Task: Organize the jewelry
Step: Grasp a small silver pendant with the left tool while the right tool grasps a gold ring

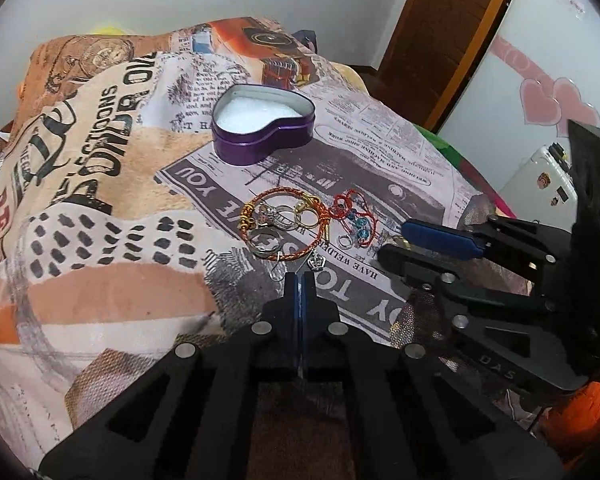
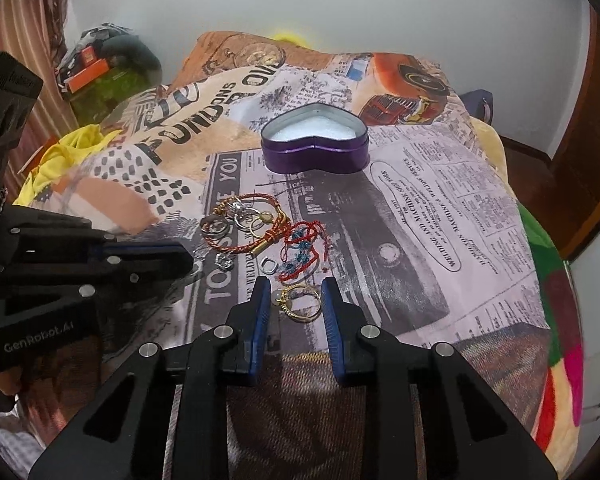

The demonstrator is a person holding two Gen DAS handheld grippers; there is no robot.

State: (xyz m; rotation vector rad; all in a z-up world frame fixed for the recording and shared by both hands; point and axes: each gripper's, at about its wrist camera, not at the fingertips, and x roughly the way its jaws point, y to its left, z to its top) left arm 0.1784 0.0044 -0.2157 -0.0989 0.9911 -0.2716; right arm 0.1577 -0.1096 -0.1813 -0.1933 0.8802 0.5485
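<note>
A purple heart-shaped tin [image 1: 264, 142] [image 2: 316, 160] with white padding stands open on the printed cloth. In front of it lies a heap: an orange braided bracelet [image 1: 277, 191] [image 2: 236, 248], a red string bracelet with blue beads [image 1: 352, 210] [image 2: 300, 244], several rings [image 1: 264, 242] [image 2: 214, 228] and a small silver ring [image 1: 345, 242] [image 2: 269, 266]. My right gripper [image 2: 295, 283] [image 1: 394, 240] is shut on a gold ring [image 2: 300, 305] that rests on the cloth. My left gripper [image 1: 299, 276] [image 2: 188, 258] is shut, with a silver crown earring [image 1: 316, 262] [image 2: 224, 262] at its tips. I cannot tell whether the earring is pinched.
The newspaper-print cloth [image 1: 100, 184] [image 2: 440, 208] covers a soft, uneven surface that drops away at the right. A yellow cloth [image 2: 76, 144] and a cluttered bag [image 2: 100, 68] sit at the left, by a striped curtain. A brown door frame [image 1: 440, 40] stands at the right.
</note>
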